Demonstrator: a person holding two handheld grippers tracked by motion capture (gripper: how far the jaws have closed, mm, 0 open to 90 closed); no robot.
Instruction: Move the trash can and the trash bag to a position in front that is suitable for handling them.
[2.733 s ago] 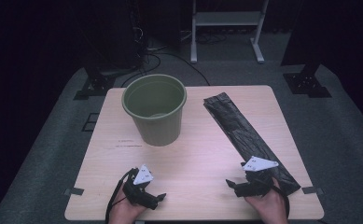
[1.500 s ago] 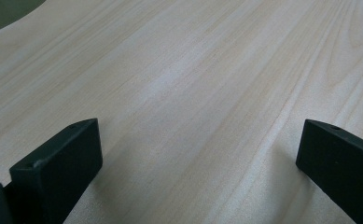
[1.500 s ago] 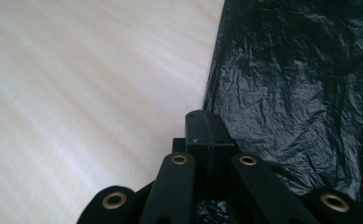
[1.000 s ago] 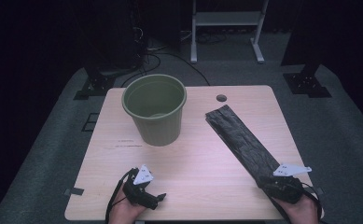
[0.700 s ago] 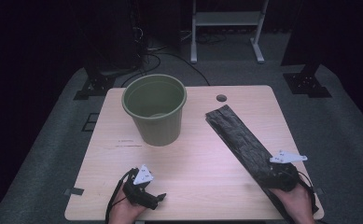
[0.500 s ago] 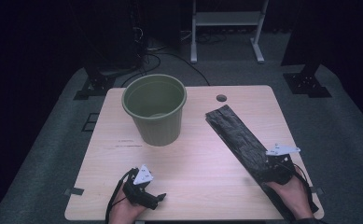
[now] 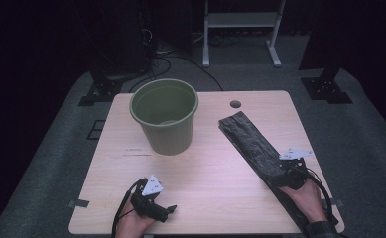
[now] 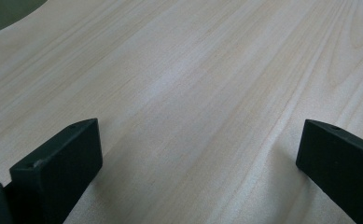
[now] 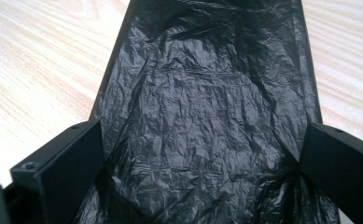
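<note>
While two claws gape, one bucket, one folded black bag

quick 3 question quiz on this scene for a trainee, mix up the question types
1. True or false: the green bucket lies tipped on its side.
2. Which tongs straddle the folded black bag? A) left tongs B) right tongs C) both
3. Fill in: the left tongs rest open on the bare ____.

Key: 1 false, it stands upright. 2 B, the right tongs are open, one jaw at each edge of the bag. 3 table.
</note>
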